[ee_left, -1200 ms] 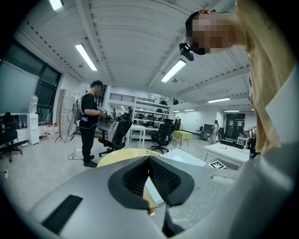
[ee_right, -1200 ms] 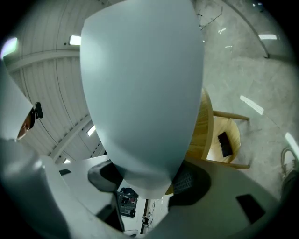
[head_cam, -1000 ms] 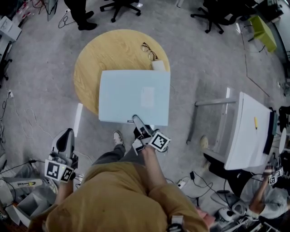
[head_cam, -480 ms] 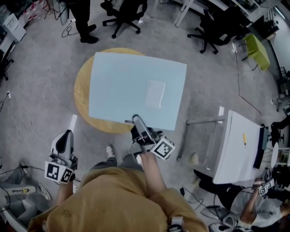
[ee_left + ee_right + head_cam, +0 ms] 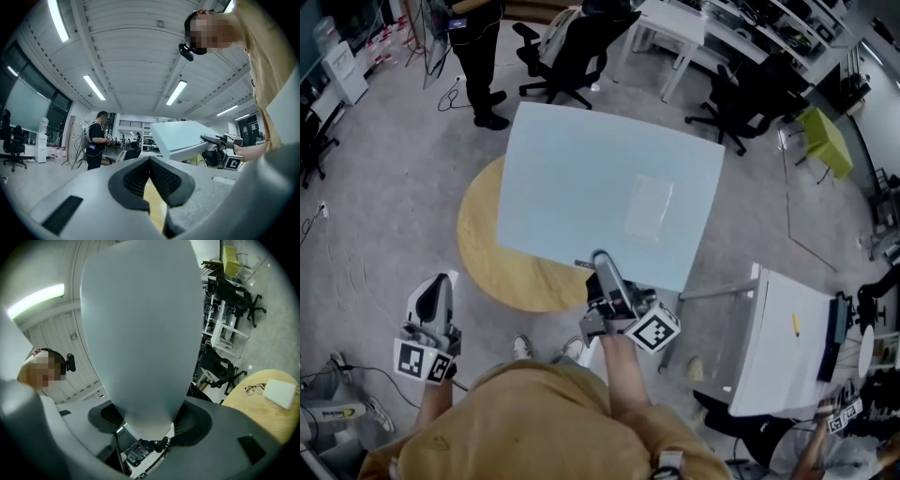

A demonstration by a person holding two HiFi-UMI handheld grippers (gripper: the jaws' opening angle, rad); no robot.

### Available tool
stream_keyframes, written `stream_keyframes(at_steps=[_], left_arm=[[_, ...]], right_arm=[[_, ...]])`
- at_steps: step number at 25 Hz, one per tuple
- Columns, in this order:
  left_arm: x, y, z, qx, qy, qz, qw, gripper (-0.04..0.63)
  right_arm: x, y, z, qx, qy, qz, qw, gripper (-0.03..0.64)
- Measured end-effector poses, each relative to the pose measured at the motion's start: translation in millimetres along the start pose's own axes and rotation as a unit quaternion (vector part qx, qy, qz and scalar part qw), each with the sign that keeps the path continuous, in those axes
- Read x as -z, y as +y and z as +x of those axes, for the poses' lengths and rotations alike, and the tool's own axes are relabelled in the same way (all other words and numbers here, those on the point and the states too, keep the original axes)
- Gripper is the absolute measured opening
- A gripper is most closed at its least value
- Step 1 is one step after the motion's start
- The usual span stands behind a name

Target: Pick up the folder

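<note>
The folder (image 5: 609,197) is a large pale blue board with a clear pocket on its face. It hangs in the air above the round wooden table (image 5: 502,253), tilted up at its far edge. My right gripper (image 5: 605,272) is shut on the middle of its near edge. In the right gripper view the folder (image 5: 140,333) fills the space between the jaws. My left gripper (image 5: 439,286) hovers left of the table, shut and holding nothing. The left gripper view shows the folder (image 5: 180,136) with the right gripper (image 5: 220,143) clamped on it.
Glasses (image 5: 255,389) and a small white box (image 5: 281,393) lie on the table (image 5: 262,418). A person in black (image 5: 473,56) stands at the back. Office chairs (image 5: 572,56) stand behind the table, and a white desk (image 5: 778,347) is at the right.
The right gripper has lifted the folder off the table toward the head camera, so it now hides the glasses and the white box. The left gripper rose slightly.
</note>
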State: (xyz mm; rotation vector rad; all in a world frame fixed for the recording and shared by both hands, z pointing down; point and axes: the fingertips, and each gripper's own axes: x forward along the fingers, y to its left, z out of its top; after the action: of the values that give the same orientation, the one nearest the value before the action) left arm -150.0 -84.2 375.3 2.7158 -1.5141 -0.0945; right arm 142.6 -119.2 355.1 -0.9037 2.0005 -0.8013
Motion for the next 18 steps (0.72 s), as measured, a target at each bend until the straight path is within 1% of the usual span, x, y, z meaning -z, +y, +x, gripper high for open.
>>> stream_keyframes(at_steps=[5,10,14,18], left_arm=[[-14,0,7,-0.014,-0.014,0.01,0.9998,0.003],[-20,-11,7,-0.028,-0.027,0.014,0.9991,0.003],[-31,-6,12,-0.038,-0.04,0.02,0.9983,0.003],[-46,3,6,-0.055,-0.053,0.031,0.9966,0.003]], right_arm=[[-35,23,12,-0.021,-0.014,-0.026,0.999,0.268],[-69,45,7,-0.035,-0.03,-0.065,0.997,0.268],[-92,62,15,-0.05,-0.045,-0.094,0.993,0.268],[-108,78,16,-0.056,-0.056,-0.116,0.99,0.268]])
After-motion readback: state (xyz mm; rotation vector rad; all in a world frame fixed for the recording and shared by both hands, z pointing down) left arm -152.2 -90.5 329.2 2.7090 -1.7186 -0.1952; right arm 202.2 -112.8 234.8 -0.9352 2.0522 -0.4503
